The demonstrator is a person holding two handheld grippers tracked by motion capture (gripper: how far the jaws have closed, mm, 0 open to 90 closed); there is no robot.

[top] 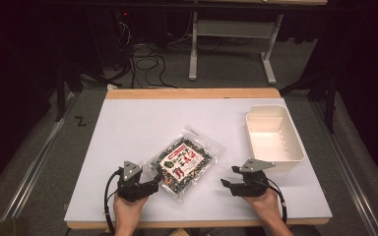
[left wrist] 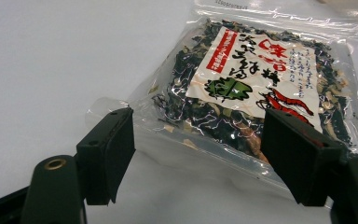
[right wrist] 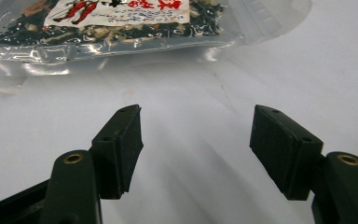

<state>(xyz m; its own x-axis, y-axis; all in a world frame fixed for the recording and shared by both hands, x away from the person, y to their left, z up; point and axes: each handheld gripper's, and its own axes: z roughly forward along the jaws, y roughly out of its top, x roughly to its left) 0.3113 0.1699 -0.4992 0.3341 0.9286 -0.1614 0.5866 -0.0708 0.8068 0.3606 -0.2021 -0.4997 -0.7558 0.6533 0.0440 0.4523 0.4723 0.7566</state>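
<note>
High view: the clear packet (top: 186,163) of dried greens lies slantwise near the tabletop's (top: 128,123) front edge, long axis running toward the far right corner; the left gripper (top: 153,184) sits just beside its near-left corner, clearly nearer, the right gripper (top: 228,180) well apart; a white bin (top: 274,137) waits at the right edge.

Left gripper view: jaws spread wide, straddling the packet's edge.

Right gripper view: jaws parted, empty, packet farther ahead; dark room behind.

The packet (left wrist: 256,79) is glossy, crinkled clear plastic with a smooth printed paper-like label, over dry, flaky dark contents. The surface (top: 128,128) looks matt and smooth, edged in pale wood, and the tub (top: 274,137) is smooth cream plastic. The fingers (right wrist: 121,149) are matt black.
</note>
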